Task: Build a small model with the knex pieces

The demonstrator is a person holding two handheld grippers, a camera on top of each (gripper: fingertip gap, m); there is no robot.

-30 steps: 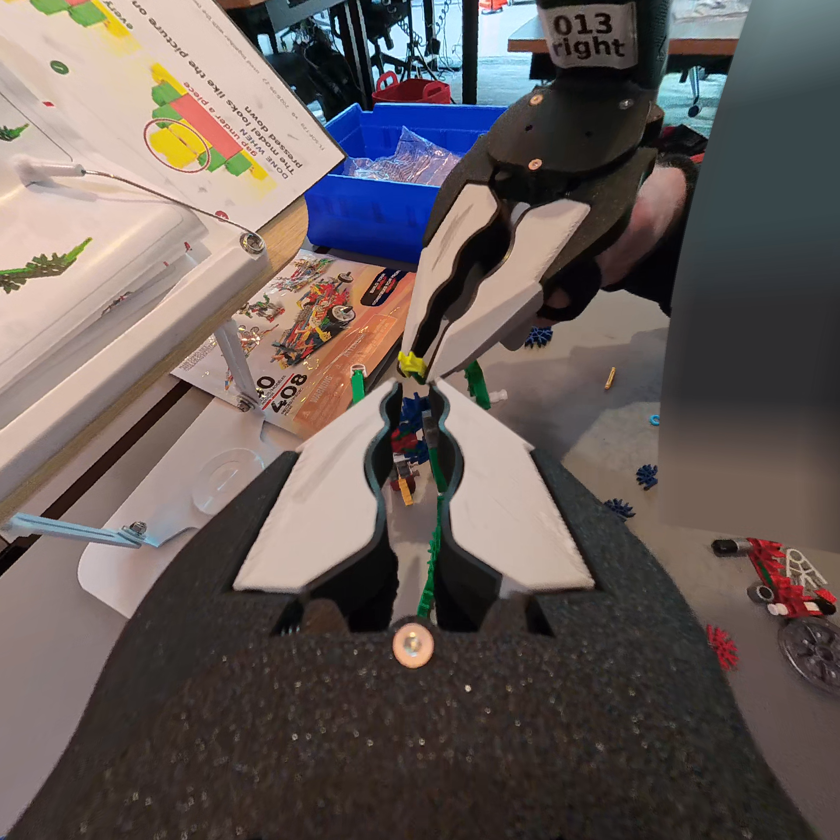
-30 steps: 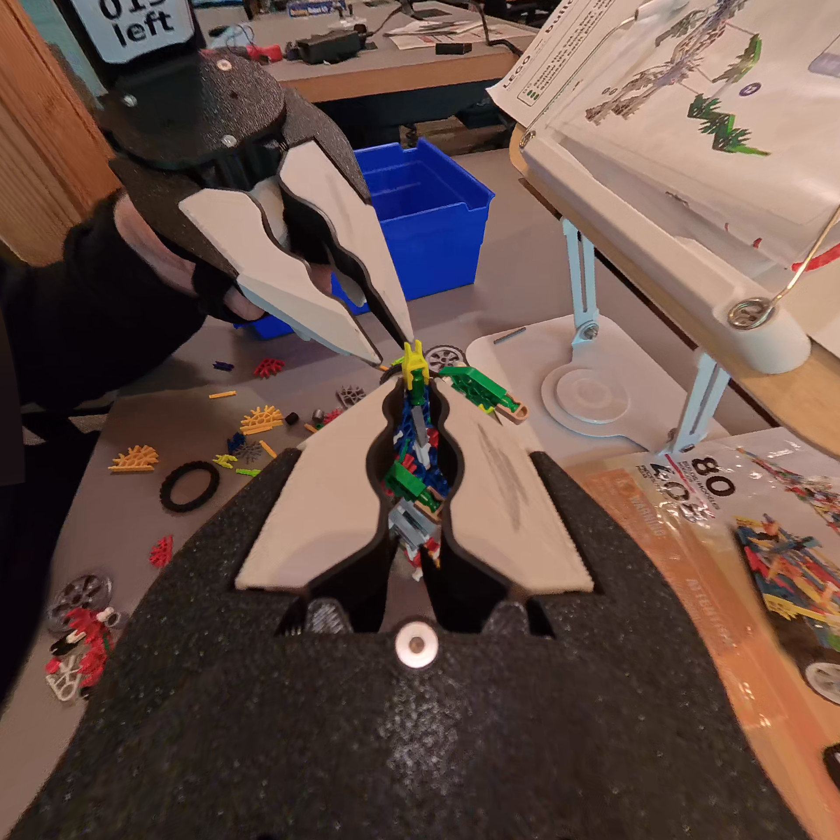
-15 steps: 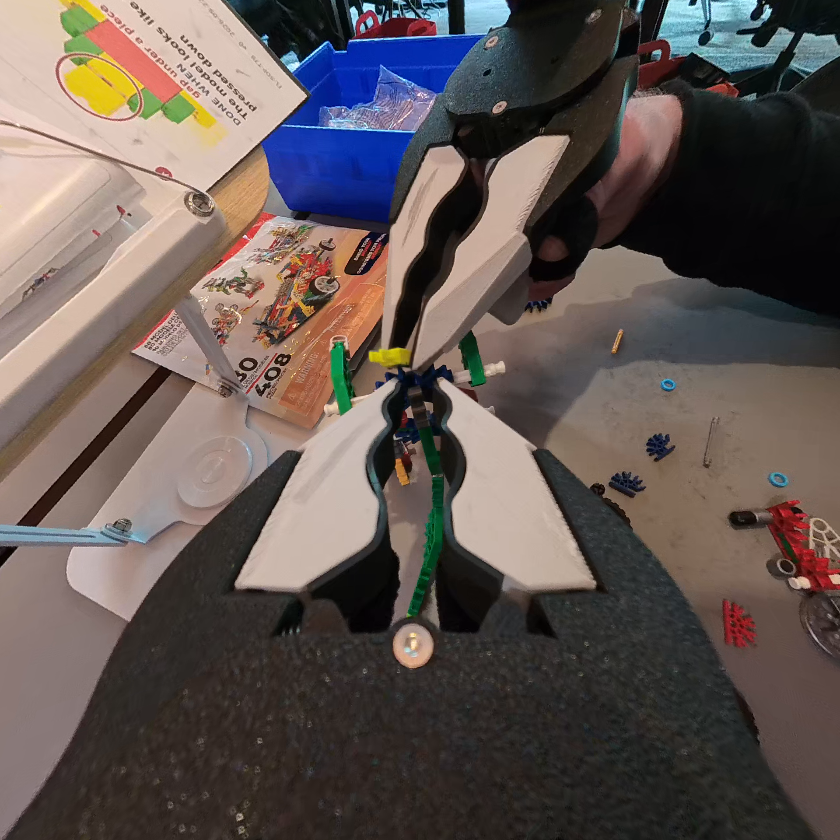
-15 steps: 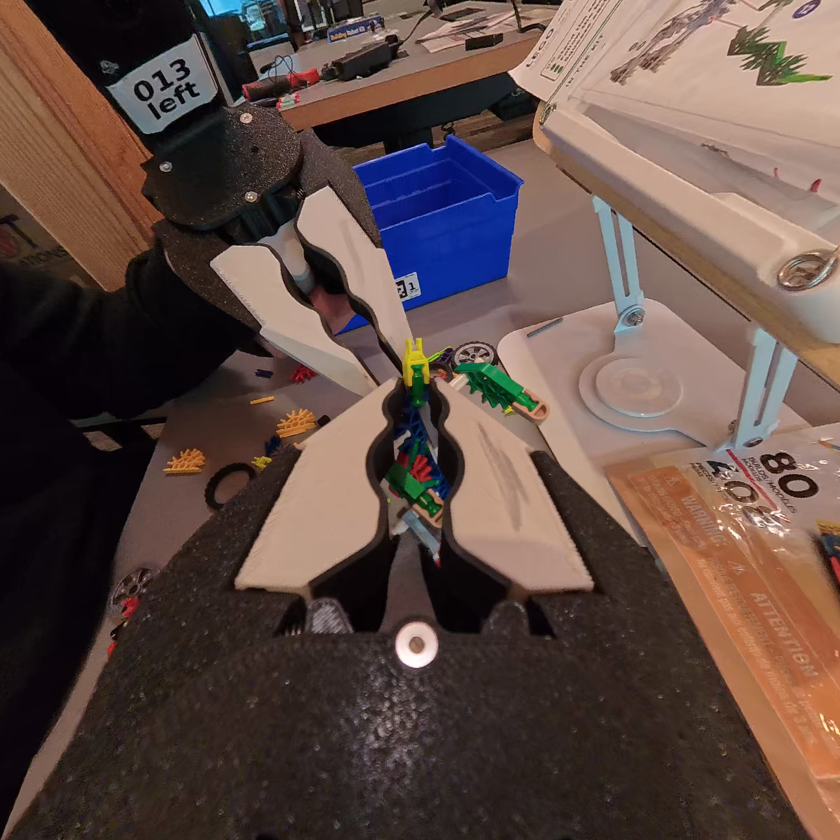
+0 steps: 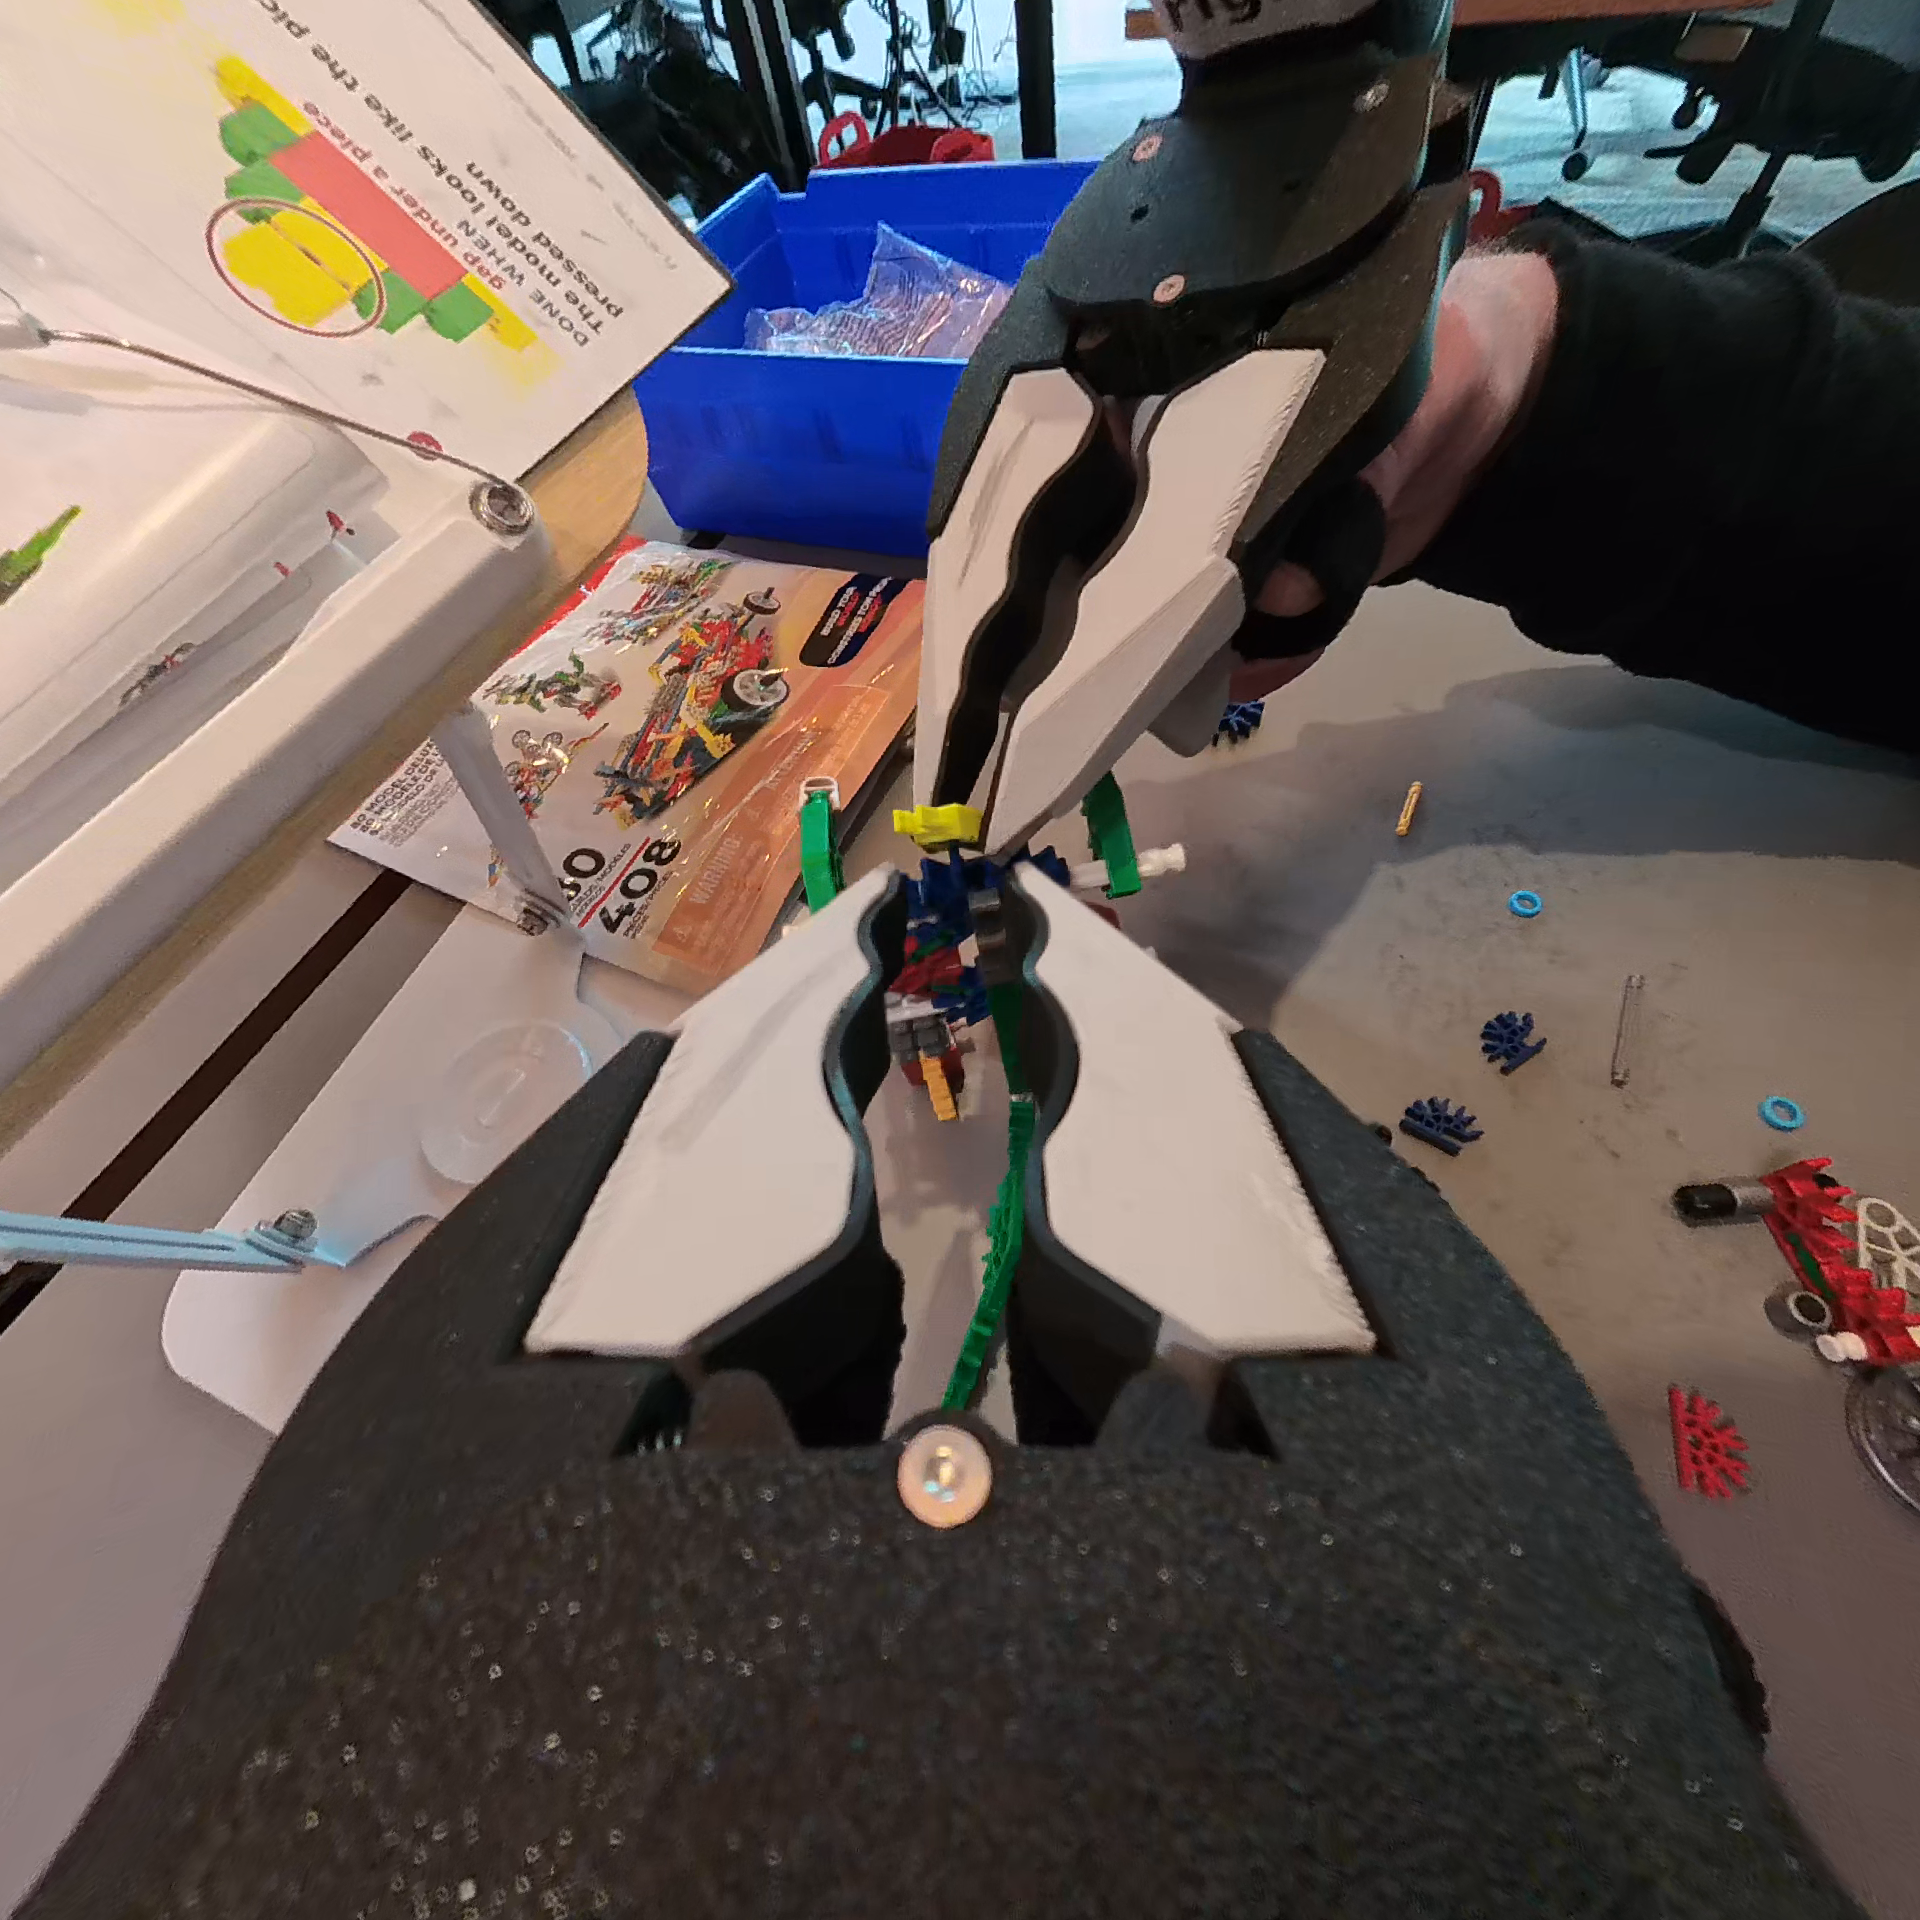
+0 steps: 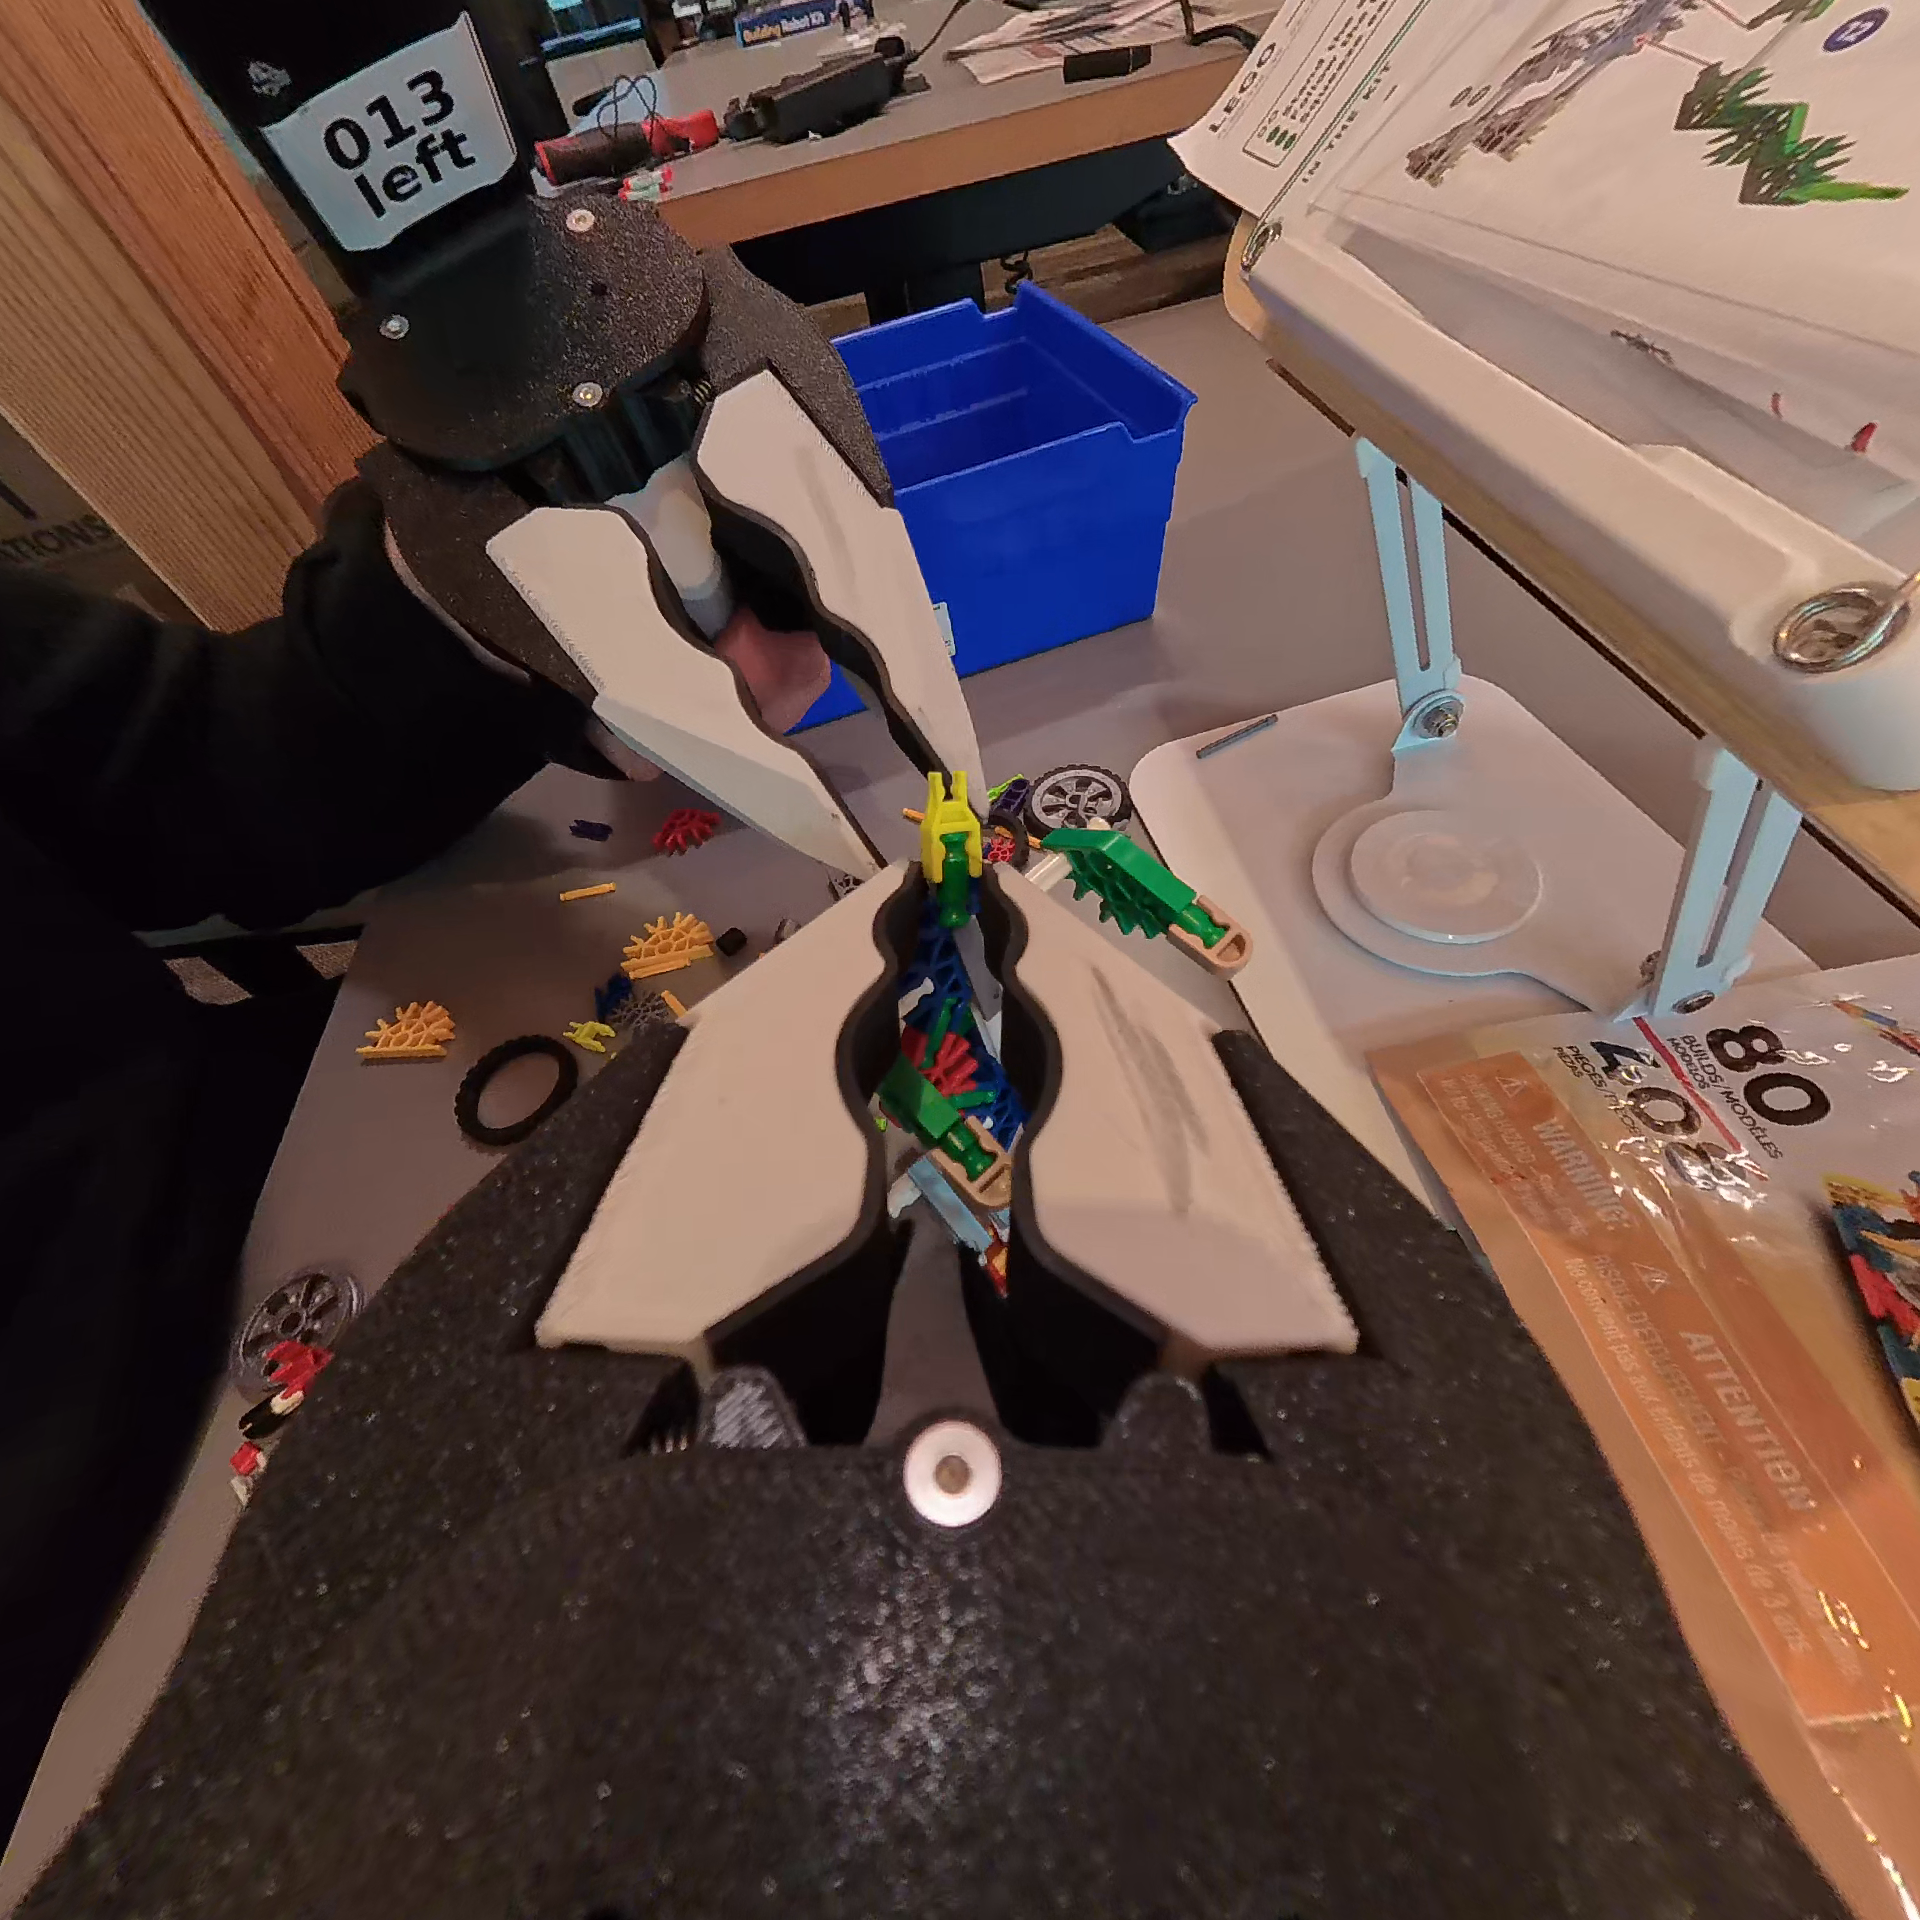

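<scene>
Over the last second both grippers have swung together without letting go: the left gripper (image 5: pixel 956 899) stays clenched on the blue, green and red rod-and-connector model (image 5: pixel 940 966), while the right gripper (image 6: pixel 951 878) still pinches the yellow connector (image 6: pixel 948 821) onto the model's top, above the grey table (image 5: pixel 1455 935).

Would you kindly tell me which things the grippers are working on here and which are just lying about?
In hand: left gripper shut on the toy model; right gripper shut on a yellow connector.
Lying about: blue bin, printed bag, black tyre, grey wheel, book stand.
</scene>
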